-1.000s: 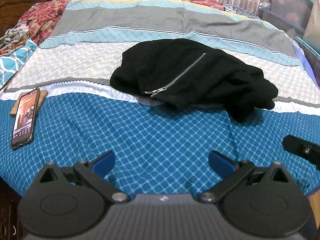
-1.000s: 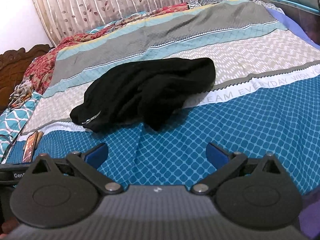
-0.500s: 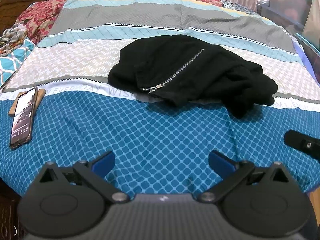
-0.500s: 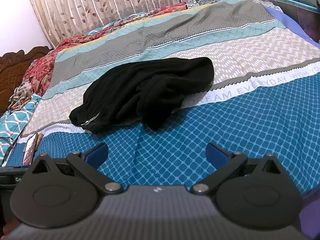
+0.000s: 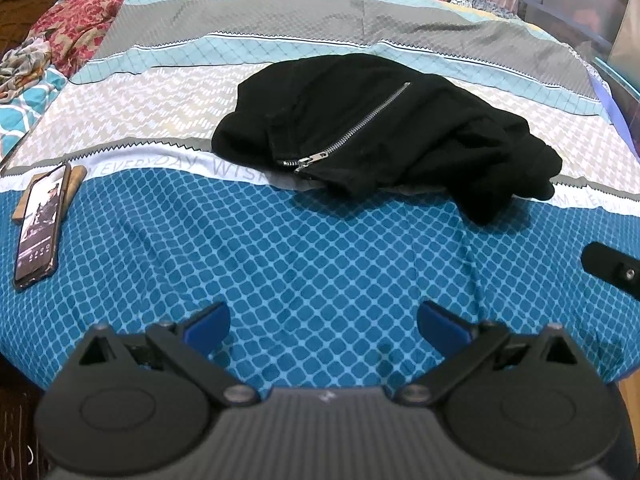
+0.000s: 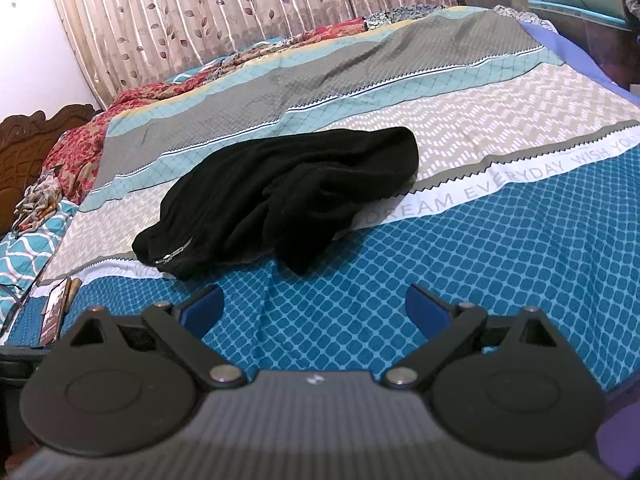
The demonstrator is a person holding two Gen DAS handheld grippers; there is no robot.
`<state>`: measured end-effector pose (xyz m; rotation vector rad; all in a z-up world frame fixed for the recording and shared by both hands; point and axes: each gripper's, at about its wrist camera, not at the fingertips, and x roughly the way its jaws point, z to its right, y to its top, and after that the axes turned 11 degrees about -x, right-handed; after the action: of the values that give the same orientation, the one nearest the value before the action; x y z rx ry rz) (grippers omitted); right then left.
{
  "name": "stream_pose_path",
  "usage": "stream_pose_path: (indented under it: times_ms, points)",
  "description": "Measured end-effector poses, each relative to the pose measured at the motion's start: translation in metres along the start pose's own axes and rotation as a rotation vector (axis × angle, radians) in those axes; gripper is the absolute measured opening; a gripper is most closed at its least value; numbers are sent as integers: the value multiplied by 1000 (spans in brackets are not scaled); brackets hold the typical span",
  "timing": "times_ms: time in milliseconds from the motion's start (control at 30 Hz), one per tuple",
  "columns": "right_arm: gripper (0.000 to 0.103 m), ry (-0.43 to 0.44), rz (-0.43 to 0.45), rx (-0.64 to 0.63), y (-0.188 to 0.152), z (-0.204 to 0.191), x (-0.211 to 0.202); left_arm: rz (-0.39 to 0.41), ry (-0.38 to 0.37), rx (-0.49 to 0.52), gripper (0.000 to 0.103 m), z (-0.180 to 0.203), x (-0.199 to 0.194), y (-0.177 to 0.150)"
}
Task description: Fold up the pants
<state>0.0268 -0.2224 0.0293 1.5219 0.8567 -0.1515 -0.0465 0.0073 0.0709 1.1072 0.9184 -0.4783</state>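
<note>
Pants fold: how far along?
Done: nothing. The black pants lie in a crumpled heap on the bedspread, zipper showing. In hand: nothing; left gripper and right gripper are both open, short of the heap. Left: grasp, spread flat, every fold. A phone lies off to the left.

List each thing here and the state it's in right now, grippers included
Pants: bunched in a heap on the bed, not yet folded, zipper closed.
Phone: lying flat, screen lit.
Left gripper: open, empty, short of the pants.
Right gripper: open, empty, short of the pants.
Curtains: drawn shut.
</note>
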Motion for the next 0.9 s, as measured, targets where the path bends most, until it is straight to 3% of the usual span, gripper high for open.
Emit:
stream_pose_path:
  times_ms: [467, 667, 733, 900]
  points:
    - [92, -7, 11, -40, 0, -1, 3, 6, 21, 0, 103, -1, 8, 5]
    - [79, 4, 19, -111, 1, -7, 6, 3, 22, -22, 103, -7, 17, 16]
    - [71, 11, 18, -138, 2, -9, 8, 0, 17, -37, 103, -11, 21, 21]
    - [66, 14, 11, -177, 5, -9, 16, -39, -70, -120, 103, -24, 40, 43]
